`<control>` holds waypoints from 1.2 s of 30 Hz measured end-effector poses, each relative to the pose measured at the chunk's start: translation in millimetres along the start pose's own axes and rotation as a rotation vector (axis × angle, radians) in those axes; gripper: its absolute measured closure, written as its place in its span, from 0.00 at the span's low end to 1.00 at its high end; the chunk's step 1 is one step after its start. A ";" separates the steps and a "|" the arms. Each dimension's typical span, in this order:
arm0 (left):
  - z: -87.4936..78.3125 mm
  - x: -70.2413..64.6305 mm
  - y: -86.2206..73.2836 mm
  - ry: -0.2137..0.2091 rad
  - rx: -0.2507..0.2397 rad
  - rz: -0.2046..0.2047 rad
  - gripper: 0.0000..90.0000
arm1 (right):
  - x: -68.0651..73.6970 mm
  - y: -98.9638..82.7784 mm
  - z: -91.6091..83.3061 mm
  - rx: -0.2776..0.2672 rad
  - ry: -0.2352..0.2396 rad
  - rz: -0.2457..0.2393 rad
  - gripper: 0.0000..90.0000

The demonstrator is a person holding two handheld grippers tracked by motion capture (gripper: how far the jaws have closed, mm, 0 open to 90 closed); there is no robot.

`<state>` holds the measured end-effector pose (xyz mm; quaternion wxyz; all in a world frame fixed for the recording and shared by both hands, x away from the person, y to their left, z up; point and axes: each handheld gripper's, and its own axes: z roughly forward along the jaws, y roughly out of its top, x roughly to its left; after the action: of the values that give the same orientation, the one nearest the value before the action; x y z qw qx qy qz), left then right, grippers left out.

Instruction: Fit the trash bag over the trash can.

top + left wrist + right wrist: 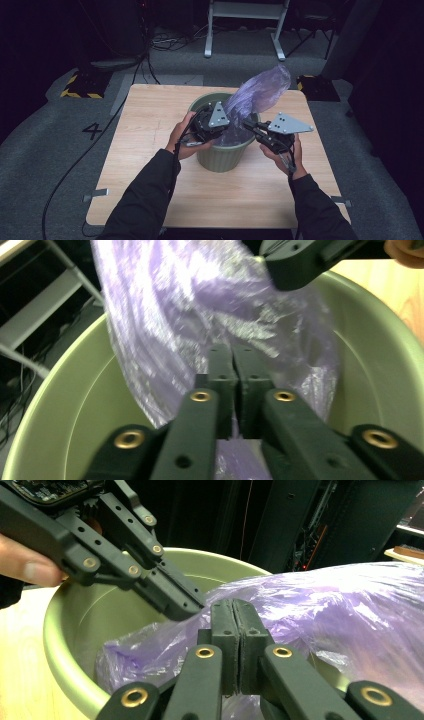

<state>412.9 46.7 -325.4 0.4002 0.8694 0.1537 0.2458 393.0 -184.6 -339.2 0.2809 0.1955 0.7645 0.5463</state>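
A: Both tongs, left [231, 125] and right [248, 126], pinch the thin purple plastic bag [260, 92] inside the round green plastic bin [222, 159].

B: Draw the film apart evenly, toward opposite rims.

One green bin [222, 150] stood on one wooden table [150, 150] — inside it one purple plastic bag [260, 92], and over its rim two grippers — left [231, 125], right [246, 125].
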 end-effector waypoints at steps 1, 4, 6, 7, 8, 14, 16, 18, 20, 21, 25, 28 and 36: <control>0.9 -1.6 0.5 0.001 0.012 0.006 1.00 | -1.6 -1.3 -0.9 0.002 -0.009 0.007 0.99; -1.5 -2.2 -1.1 0.006 0.007 0.014 1.00 | -1.6 -2.2 -2.0 0.011 -0.004 0.011 0.94; -5.7 -2.1 -3.8 -0.001 -0.018 0.008 0.99 | -2.1 -2.2 -3.0 0.013 -0.009 0.015 0.88; -9.7 -1.9 -5.7 0.006 -0.031 0.003 0.96 | -2.7 -2.3 -4.1 0.009 -0.013 0.017 0.86; -13.5 -1.2 -7.3 0.027 -0.035 -0.005 0.89 | -4.0 -2.3 -5.4 0.008 -0.021 0.019 0.82; -39.2 7.7 -25.6 0.077 -0.082 -0.078 0.47 | -16.7 -1.6 -10.5 0.024 -0.062 0.053 0.56; -45.7 10.6 -35.0 0.099 -0.087 -0.099 0.40 | -21.5 0.4 -12.4 0.040 -0.075 0.059 0.47; -49.0 13.5 -43.4 0.097 -0.085 -0.117 0.33 | -25.1 2.9 -13.1 0.054 -0.102 0.059 0.36; -51.5 14.6 -51.0 0.116 -0.086 -0.129 0.29 | -29.8 7.1 -13.6 0.079 -0.120 0.050 0.30; -52.4 14.9 -53.7 0.114 -0.090 -0.136 0.27 | -31.8 8.8 -13.7 0.085 -0.140 0.047 0.27; -60.8 16.2 -62.8 0.119 -0.126 -0.164 0.25 | -40.2 11.6 -14.7 0.082 -0.153 0.080 0.23; -64.9 15.9 -64.9 0.113 -0.142 -0.166 0.22 | -47.0 9.3 -9.4 0.097 -0.147 0.099 0.20; -68.0 14.4 -64.3 0.104 -0.165 -0.172 0.21 | -64.7 -4.6 20.9 0.164 -0.080 0.215 0.42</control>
<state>382.9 136.3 -332.6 0.4813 0.8033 0.2275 0.2670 456.0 -210.1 -334.8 0.2340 0.3204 0.7694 0.5006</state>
